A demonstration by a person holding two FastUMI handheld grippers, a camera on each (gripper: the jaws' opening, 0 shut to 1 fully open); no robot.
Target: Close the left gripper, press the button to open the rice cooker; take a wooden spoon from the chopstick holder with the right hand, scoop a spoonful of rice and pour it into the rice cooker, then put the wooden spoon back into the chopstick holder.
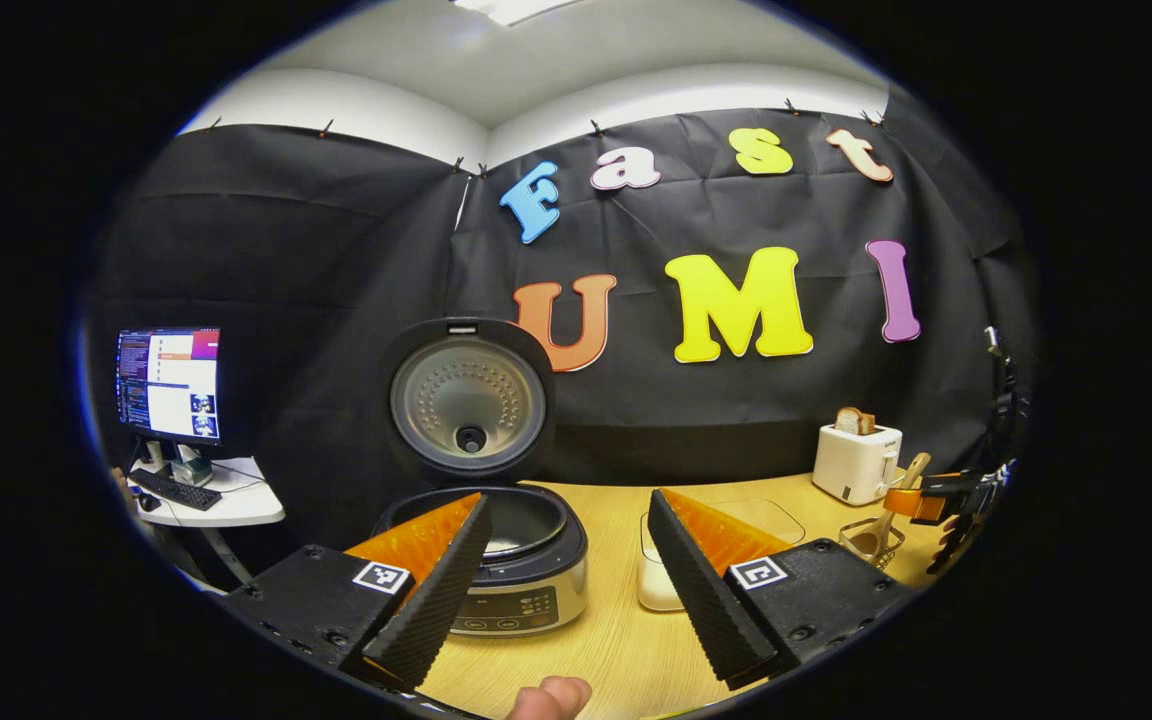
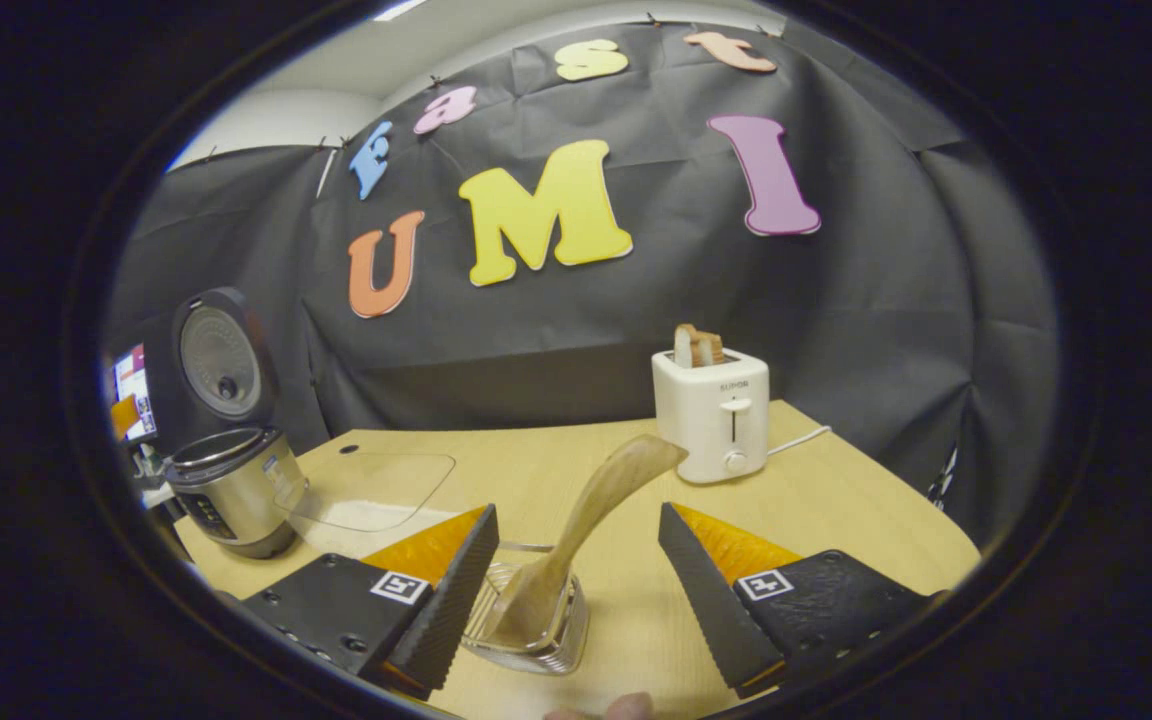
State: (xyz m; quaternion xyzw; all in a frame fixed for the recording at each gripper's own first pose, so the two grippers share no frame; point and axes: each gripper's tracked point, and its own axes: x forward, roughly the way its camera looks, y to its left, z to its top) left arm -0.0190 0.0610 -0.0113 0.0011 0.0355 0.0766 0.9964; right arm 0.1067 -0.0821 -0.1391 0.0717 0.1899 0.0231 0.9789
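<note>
The rice cooker (image 1: 521, 560) stands with its lid (image 1: 466, 400) raised and the inner pot showing. My left gripper (image 1: 569, 495) is open just in front of it, its left finger overlapping the pot rim. A white rice container (image 1: 654, 585) sits right of the cooker. The wooden spoon (image 2: 601, 500) leans in the wire chopstick holder (image 2: 536, 625). My right gripper (image 2: 576, 510) is open, its fingers either side of the spoon handle without touching it. In the left gripper view the spoon (image 1: 904, 485) and holder (image 1: 871, 542) are at the far right, with the right gripper (image 1: 936, 497) at the handle.
A white toaster (image 2: 711, 415) with a slice of bread stands at the back of the wooden table (image 2: 836, 520). A clear lid (image 2: 366, 490) lies flat between the cooker (image 2: 231, 485) and the holder. A monitor (image 1: 168, 385) sits on a small side table at left.
</note>
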